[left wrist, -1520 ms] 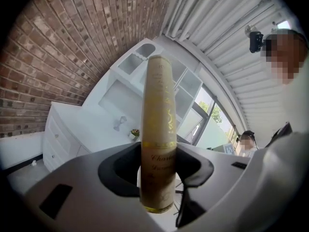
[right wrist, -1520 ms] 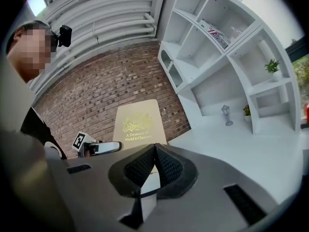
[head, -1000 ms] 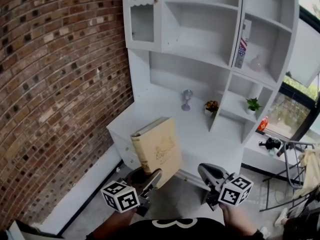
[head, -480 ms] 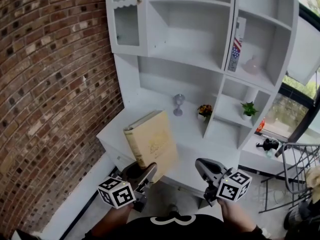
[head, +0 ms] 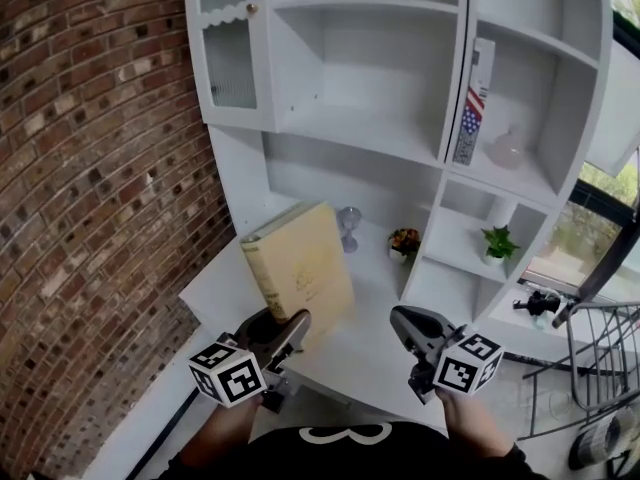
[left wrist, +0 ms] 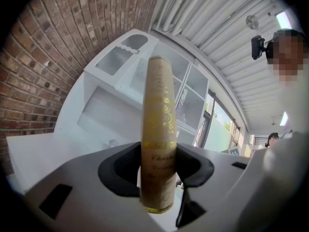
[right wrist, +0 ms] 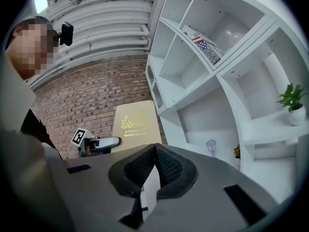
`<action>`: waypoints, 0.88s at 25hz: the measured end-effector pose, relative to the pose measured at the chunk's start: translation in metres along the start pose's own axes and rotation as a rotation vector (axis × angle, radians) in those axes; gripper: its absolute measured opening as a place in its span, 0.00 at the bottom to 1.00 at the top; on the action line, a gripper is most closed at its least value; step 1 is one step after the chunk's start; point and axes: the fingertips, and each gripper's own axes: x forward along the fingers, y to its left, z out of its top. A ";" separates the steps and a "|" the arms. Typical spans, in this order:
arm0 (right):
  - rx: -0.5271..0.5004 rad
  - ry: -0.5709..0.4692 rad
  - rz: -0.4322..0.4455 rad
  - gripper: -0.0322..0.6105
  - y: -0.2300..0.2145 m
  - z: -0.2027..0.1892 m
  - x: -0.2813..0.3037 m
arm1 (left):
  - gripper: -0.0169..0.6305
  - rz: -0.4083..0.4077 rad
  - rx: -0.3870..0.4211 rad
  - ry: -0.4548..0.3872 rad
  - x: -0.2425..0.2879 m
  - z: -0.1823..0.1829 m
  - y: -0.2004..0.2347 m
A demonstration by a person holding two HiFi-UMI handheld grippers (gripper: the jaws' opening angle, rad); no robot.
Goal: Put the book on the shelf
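The left gripper point(head: 284, 336) has its 2 jaws clamped on the bottom edge of a big tan book point(head: 300, 266). The book stands up tall out of those jaws, in the air in front of the white shelf unit point(head: 372, 128), not on it.

The left gripper view looks right at the book's thin spine. The spine is smooth and creamy, with shiny gold bands and curly gold writing, and 1 dark soft pad presses on each side of it. The head view shows the flat front cover, with a small gold picture on it. The right gripper view shows that cover too, past its own jaws and a bit to their left, with gold words that start "A Treasury of World's". It also shows the left gripper from the side.

The right gripper point(head: 405, 320) has its 2 jaws together, with nothing between them. Their pads are dark and bumpy. It sits to the right of the book and does not touch it.

The shelf unit has smooth, boxy cubbies. A rough red brick wall point(head: 90, 168) is to the left of the left jaws.

A stemmed glass cup point(head: 349, 226) is partly hidden behind the book's edge. Past the right jaws are a tiny flower pot point(head: 404, 241) and a green plant point(head: 497, 240). Higher up leans a stars-and-stripes book point(head: 470, 108), with a pale vase point(head: 507, 150) beside it that is too blurry to see well.
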 end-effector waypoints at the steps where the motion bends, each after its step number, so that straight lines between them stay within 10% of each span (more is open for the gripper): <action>1: -0.008 -0.001 0.003 0.07 -0.005 0.003 0.003 | 0.33 0.000 0.009 -0.004 0.007 0.004 0.002; 22: -0.135 0.008 0.086 0.07 -0.052 0.037 0.042 | 0.32 -0.050 0.144 -0.107 0.129 0.105 -0.003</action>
